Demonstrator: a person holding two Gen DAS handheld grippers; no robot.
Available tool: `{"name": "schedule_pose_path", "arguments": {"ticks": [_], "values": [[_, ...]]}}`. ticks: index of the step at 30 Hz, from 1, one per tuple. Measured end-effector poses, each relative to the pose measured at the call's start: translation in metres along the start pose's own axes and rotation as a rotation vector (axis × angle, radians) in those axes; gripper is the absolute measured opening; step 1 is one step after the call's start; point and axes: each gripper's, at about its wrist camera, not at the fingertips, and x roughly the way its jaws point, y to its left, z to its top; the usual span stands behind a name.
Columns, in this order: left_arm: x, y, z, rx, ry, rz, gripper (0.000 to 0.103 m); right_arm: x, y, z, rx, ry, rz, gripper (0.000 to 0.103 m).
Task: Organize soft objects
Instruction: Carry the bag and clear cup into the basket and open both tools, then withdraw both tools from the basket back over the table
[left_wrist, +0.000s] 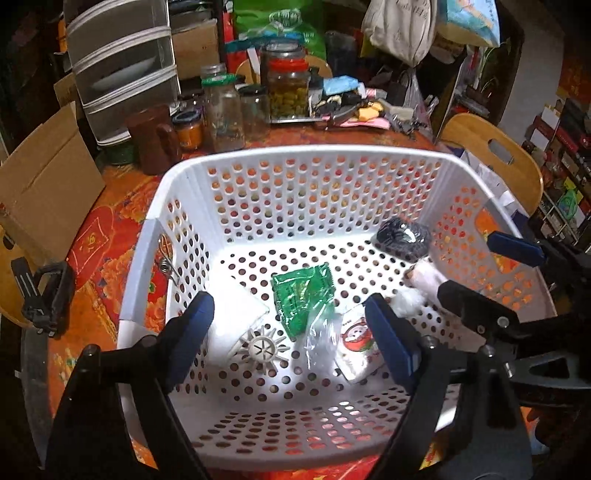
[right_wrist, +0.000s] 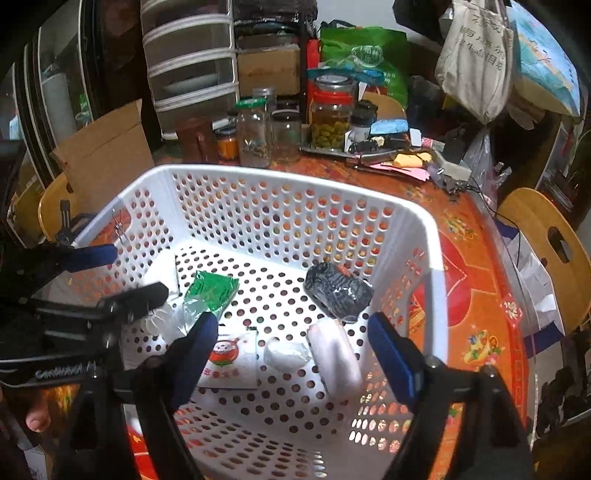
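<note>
A white perforated basket (left_wrist: 295, 155) (right_wrist: 258, 177) stands on the red patterned table. Inside lie a green packet (left_wrist: 301, 295) (right_wrist: 212, 290), a clear plastic bag (left_wrist: 321, 343), a white tissue pack with a red face print (left_wrist: 356, 345) (right_wrist: 231, 360), a black wrapped bundle (left_wrist: 402, 236) (right_wrist: 338, 290), a white roll (right_wrist: 334, 356) and a small white wrapped lump (right_wrist: 286, 354). My left gripper (left_wrist: 291, 341) is open and empty above the basket floor. My right gripper (right_wrist: 295, 360) is open and empty over the tissue pack and roll. It also shows at the right of the left wrist view (left_wrist: 480, 269).
A white spoked plastic disc (left_wrist: 262, 347) and a white pad (left_wrist: 236, 314) lie in the basket. Glass jars (left_wrist: 288, 88) (right_wrist: 330, 114), a brown jug (left_wrist: 155, 138), drawers (left_wrist: 122, 66), a cardboard box (left_wrist: 44, 184) and clutter fill the table's far side. Wooden chairs (left_wrist: 495, 155) (right_wrist: 546, 236) stand at the right.
</note>
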Motion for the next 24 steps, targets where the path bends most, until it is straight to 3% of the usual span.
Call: {"name": "schedule_pose_path", "arguments": {"ticks": [6, 10, 24], "values": [[-0.04, 0.005, -0.009, 0.011, -0.085, 0.005, 0.103, -0.027, -0.002, -0.009, -0.003, -0.068, 0.004, 0.099], [-0.078, 0.013, -0.025, 0.003, -0.166, 0.01, 0.103, -0.049, 0.001, -0.021, -0.013, -0.109, 0.008, 0.103], [-0.19, 0.021, -0.127, 0.012, -0.28, 0.033, 0.103, -0.147, 0.035, -0.094, -0.04, -0.283, -0.078, 0.103]]}}
